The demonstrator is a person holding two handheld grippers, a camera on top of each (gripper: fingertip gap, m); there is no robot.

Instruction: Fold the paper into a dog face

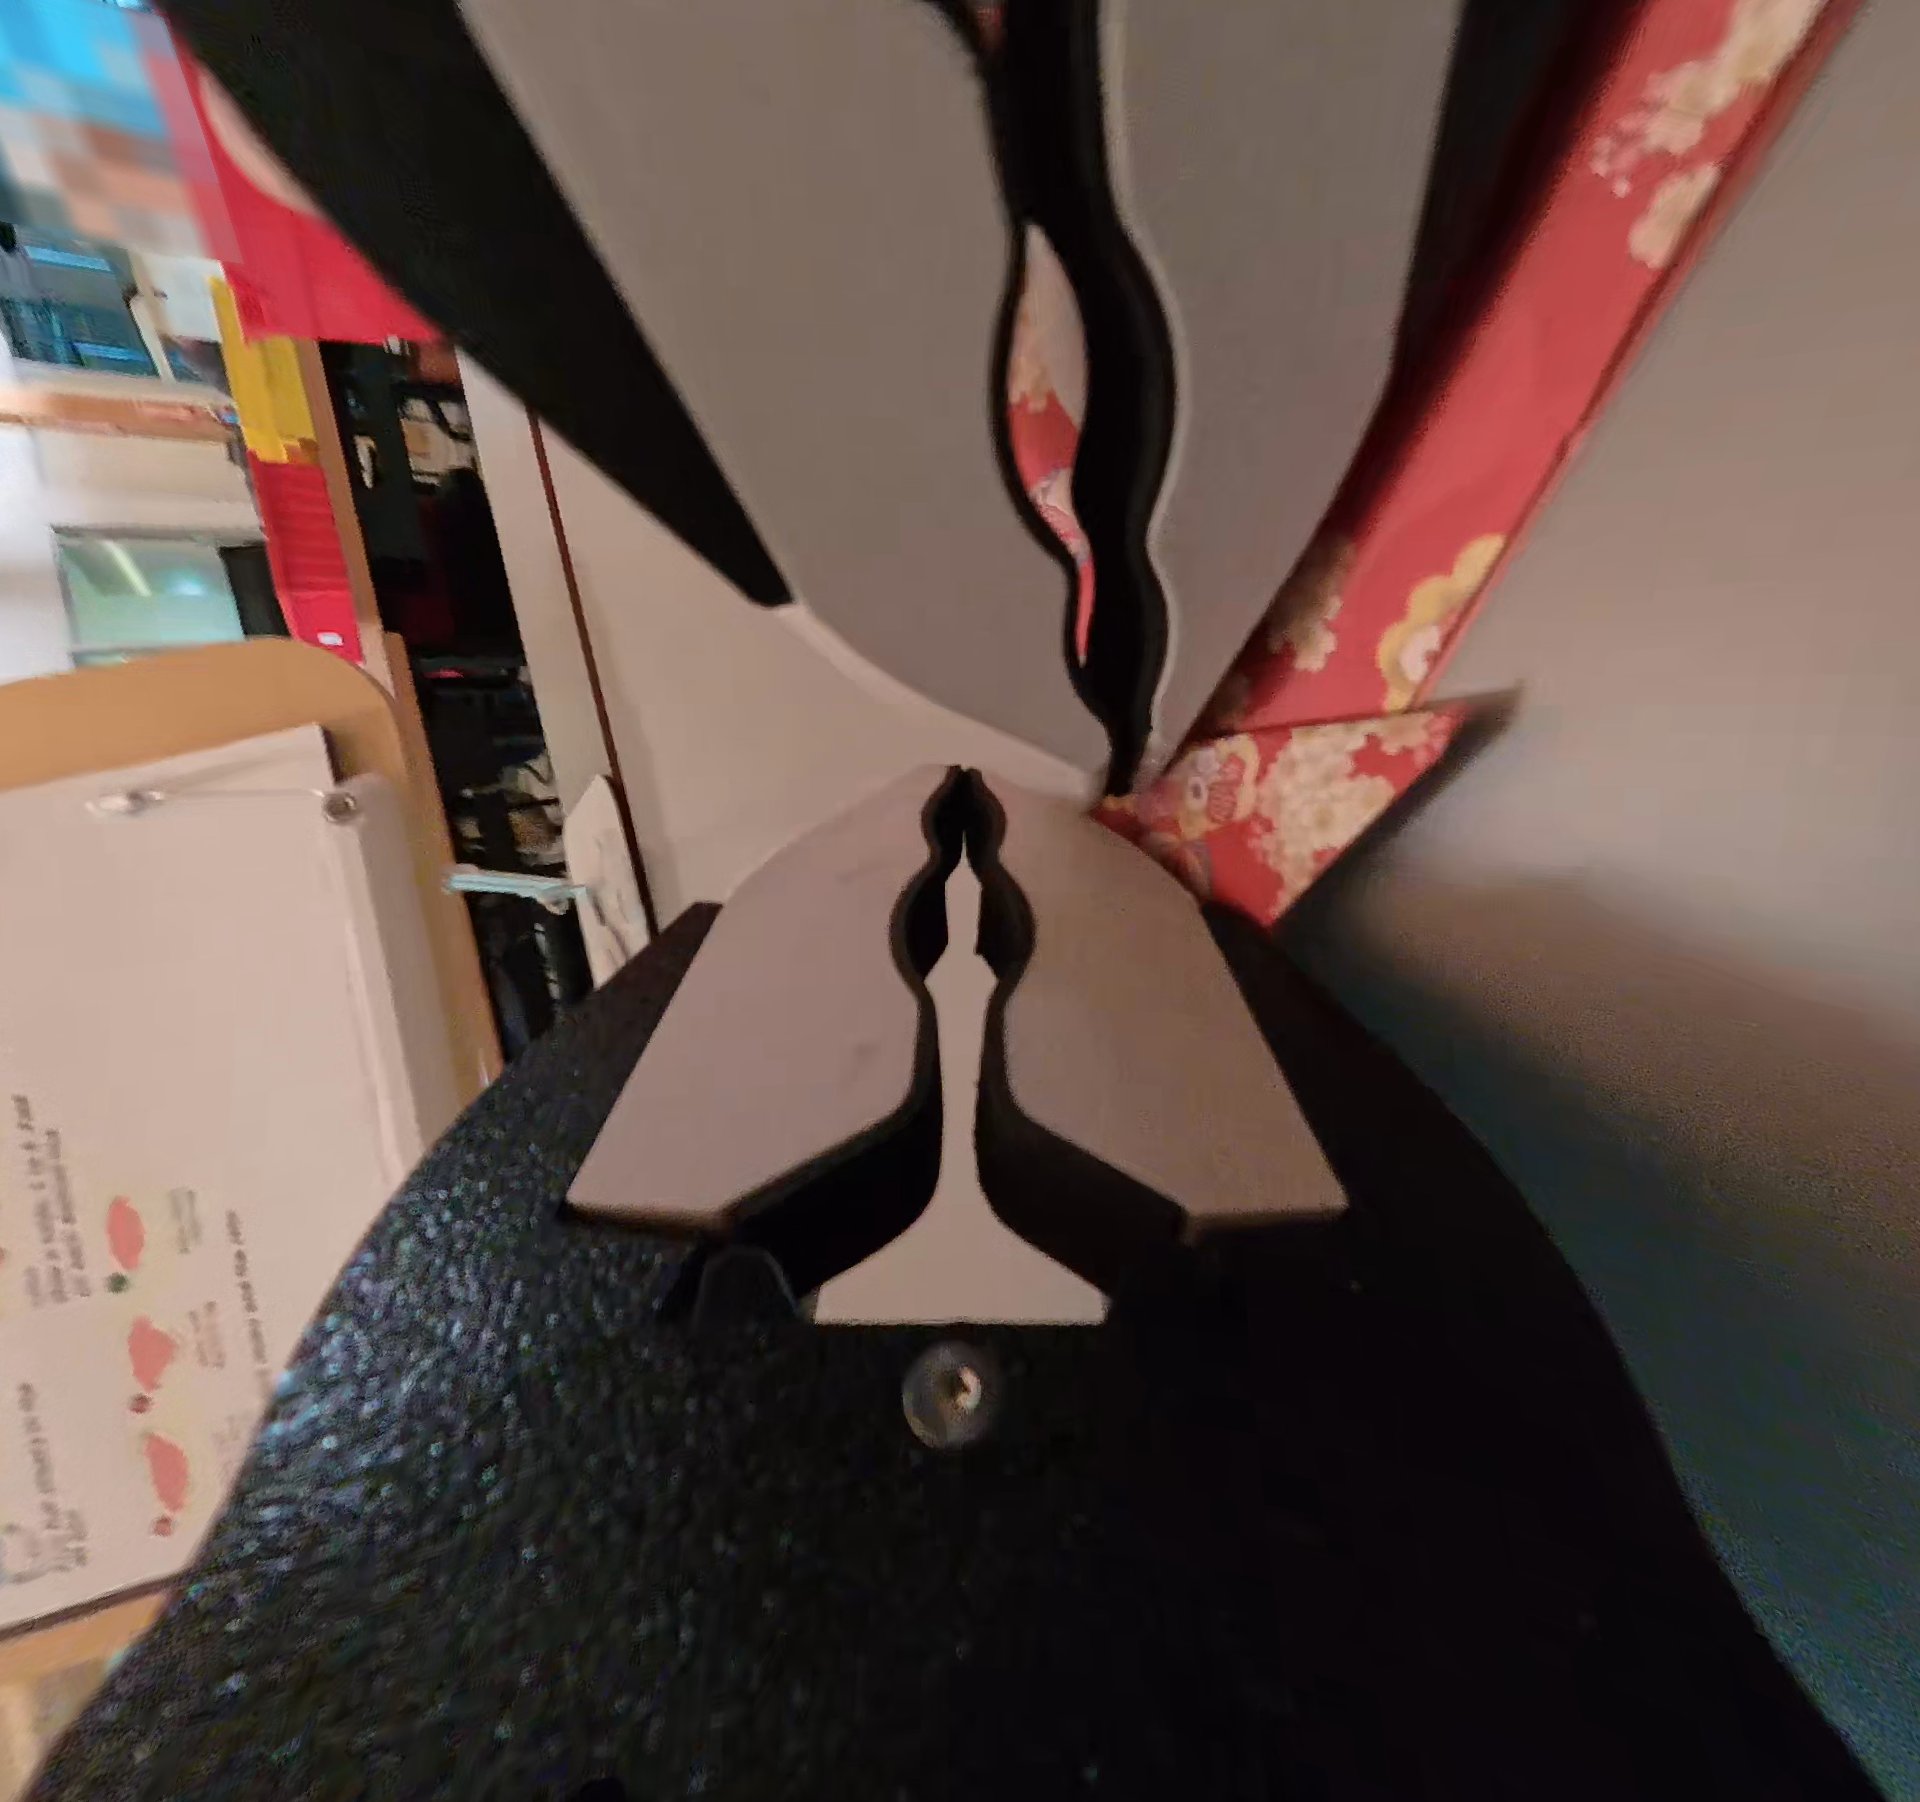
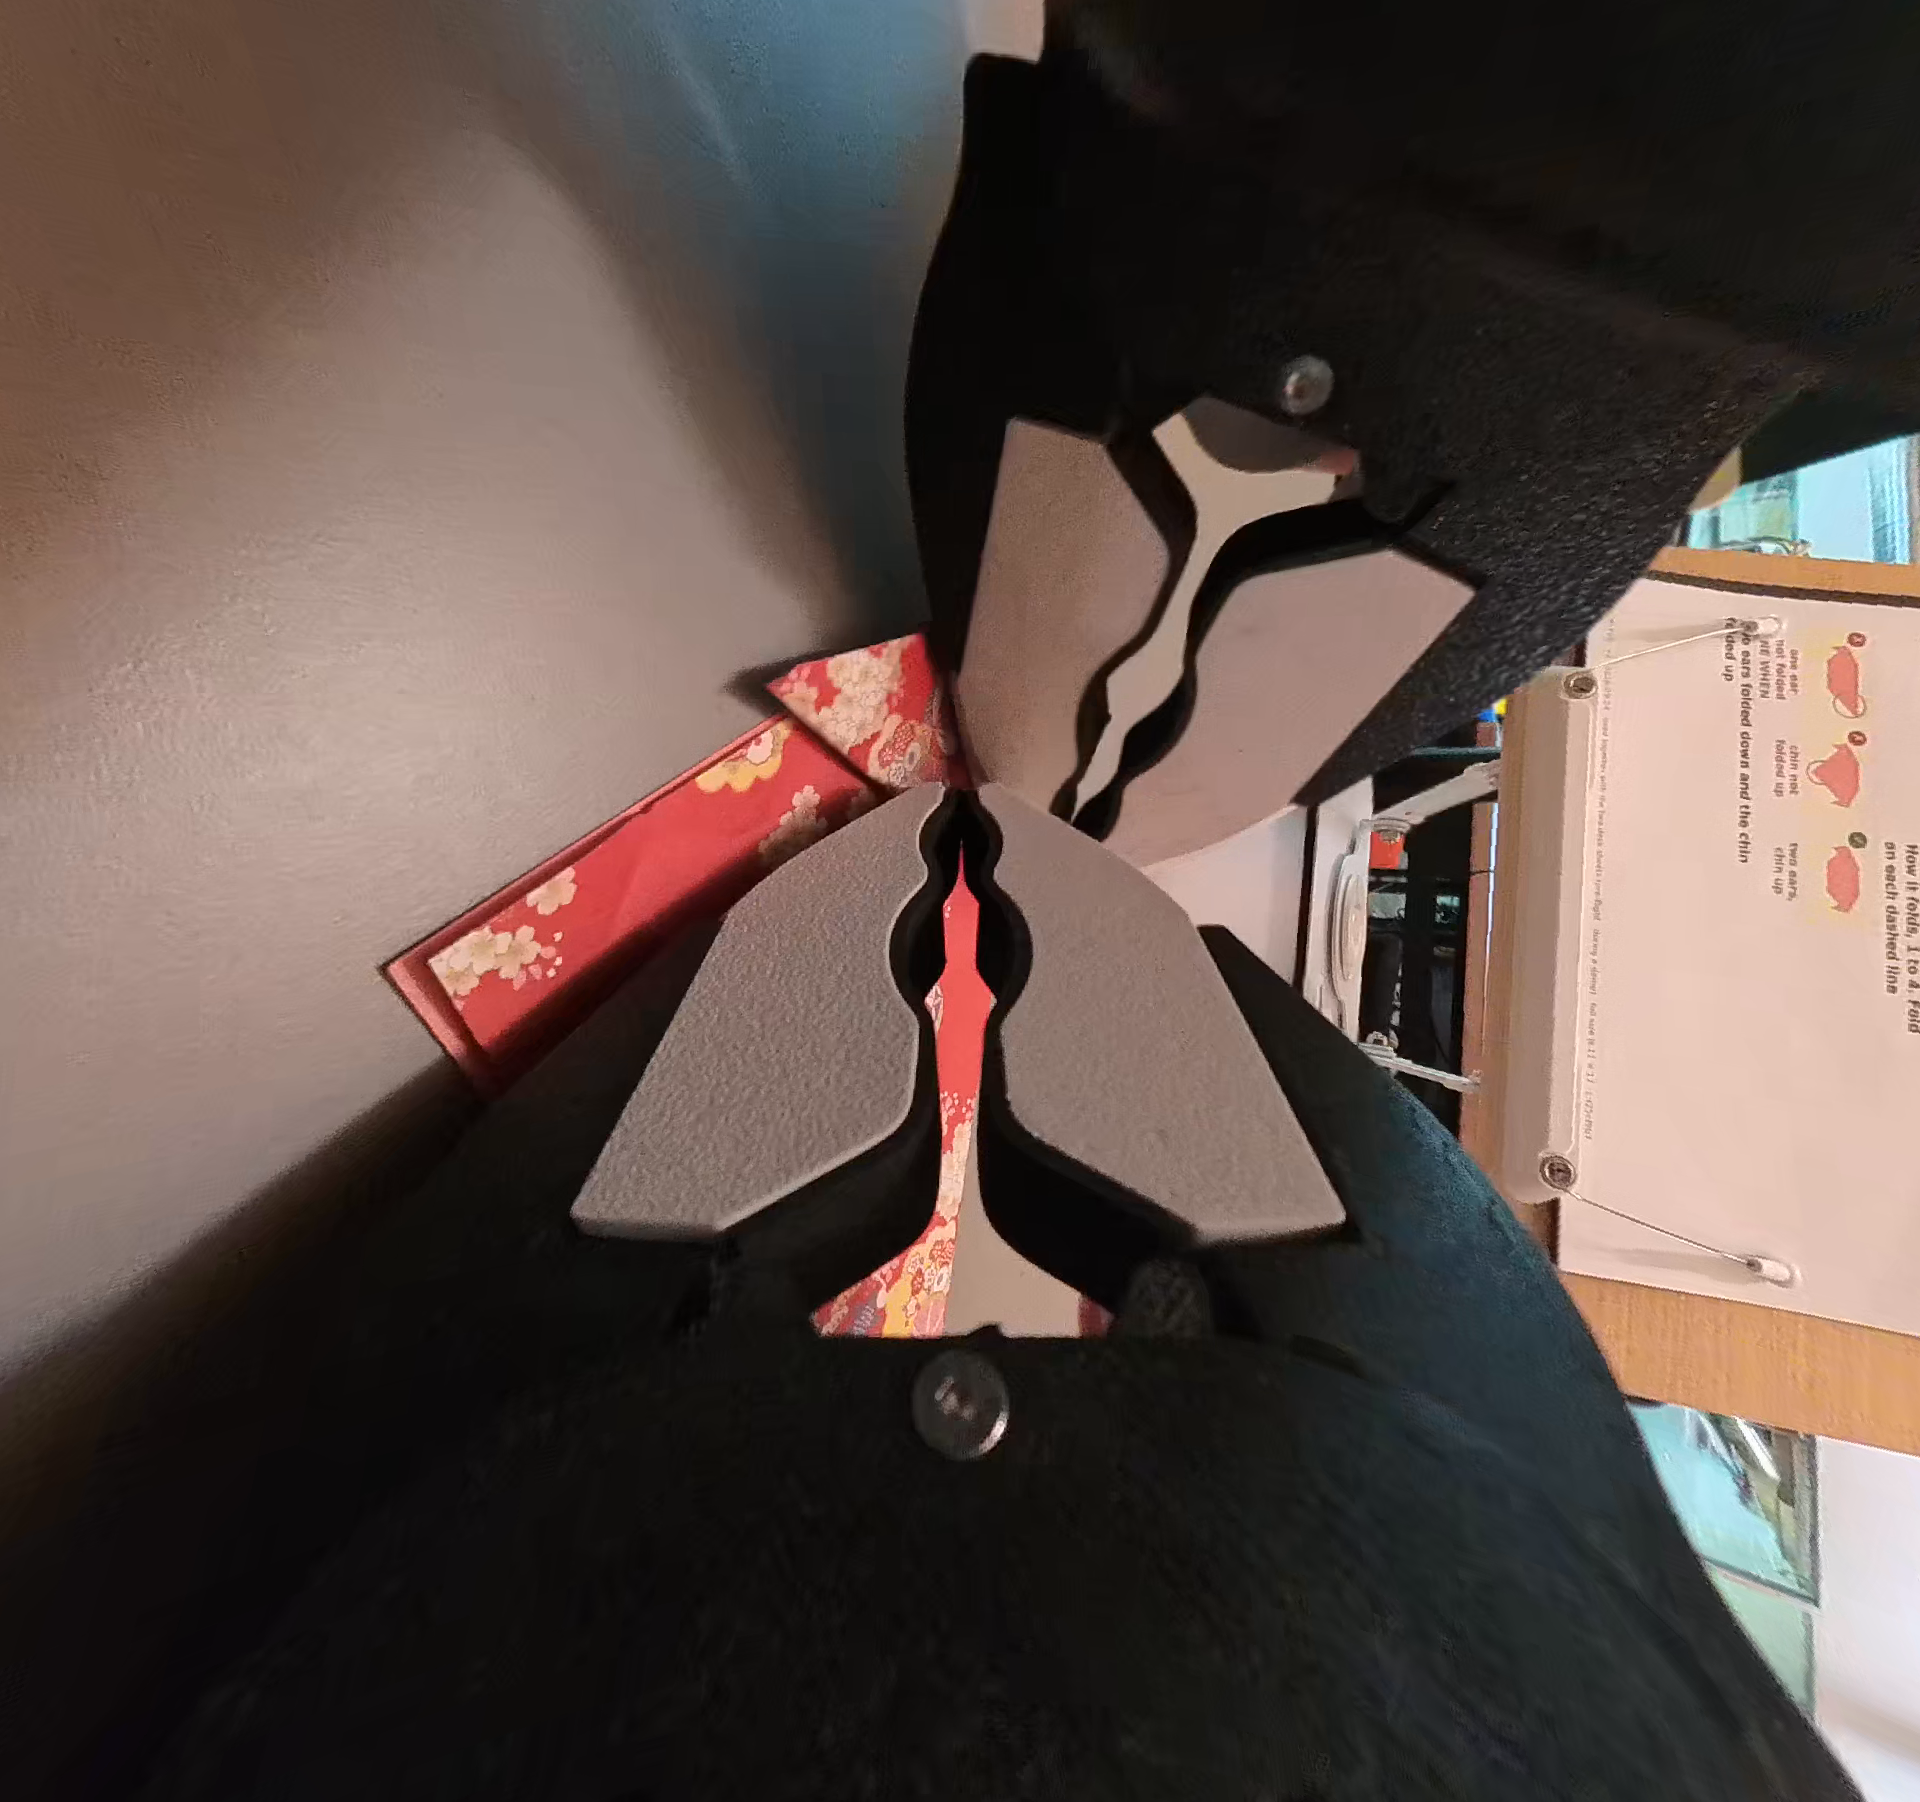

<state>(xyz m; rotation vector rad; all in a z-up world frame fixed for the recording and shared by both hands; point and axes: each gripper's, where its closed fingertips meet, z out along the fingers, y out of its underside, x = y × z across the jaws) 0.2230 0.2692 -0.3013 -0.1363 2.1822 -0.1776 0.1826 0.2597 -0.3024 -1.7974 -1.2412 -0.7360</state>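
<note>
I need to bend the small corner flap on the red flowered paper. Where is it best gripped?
Probably at the small flap's free pointed tip, coming from the bare table side: that tip sticks out clear, while both shut grippers crowd its other end.

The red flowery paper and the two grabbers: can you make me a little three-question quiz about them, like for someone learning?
1. True or false: the paper is plain blue.
2. Both grippers, left gripper and right gripper, have their fingertips: A) wide apart B) closed together C) out of sight?
3. Fill in: the paper lies on a grey ___.

Key: 1 false, it is red with a flower print. 2 B. 3 table.
</note>
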